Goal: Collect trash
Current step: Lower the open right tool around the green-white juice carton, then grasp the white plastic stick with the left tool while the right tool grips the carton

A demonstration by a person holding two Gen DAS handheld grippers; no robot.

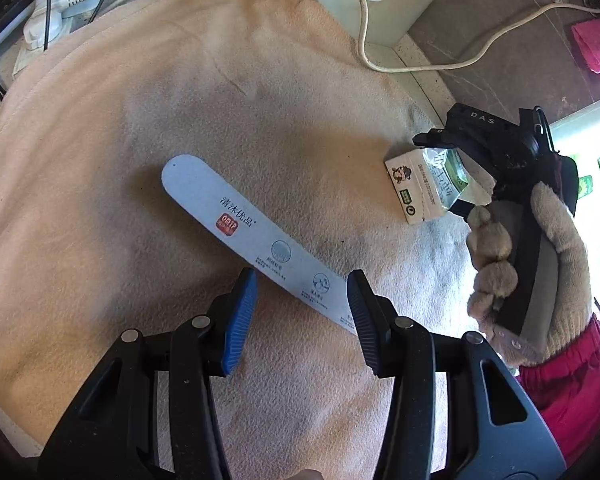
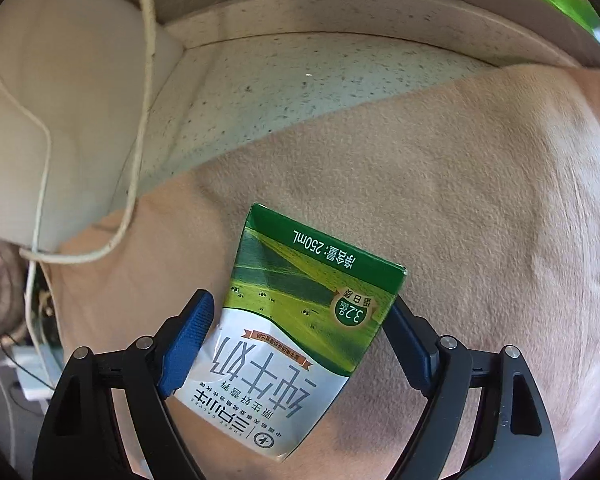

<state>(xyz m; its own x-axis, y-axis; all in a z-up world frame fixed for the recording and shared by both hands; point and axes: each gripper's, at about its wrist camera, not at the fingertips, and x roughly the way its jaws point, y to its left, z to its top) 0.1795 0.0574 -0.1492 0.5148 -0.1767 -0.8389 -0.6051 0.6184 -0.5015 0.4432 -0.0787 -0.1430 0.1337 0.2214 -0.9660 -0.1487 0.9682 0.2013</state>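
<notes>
A long blue flat strip with printed writing (image 1: 236, 224) lies on the peach cloth (image 1: 140, 120). My left gripper (image 1: 302, 304) is open, with its blue pads on either side of the strip's near end. A green and white 250 mL milk carton (image 2: 300, 332) lies between the pads of my right gripper (image 2: 300, 340). The left pad (image 2: 188, 340) touches the carton and the right jaw sits against its other side. In the left wrist view the carton (image 1: 416, 184) is in the right gripper (image 1: 456, 168), held by a gloved hand.
White cables (image 1: 364, 20) and a power strip (image 1: 60, 4) lie at the back edge. A speckled stone ledge (image 2: 300, 92) borders the cloth. A pink cloth (image 1: 598, 48) lies on the floor beyond. A white cable (image 2: 140, 120) hangs at the left.
</notes>
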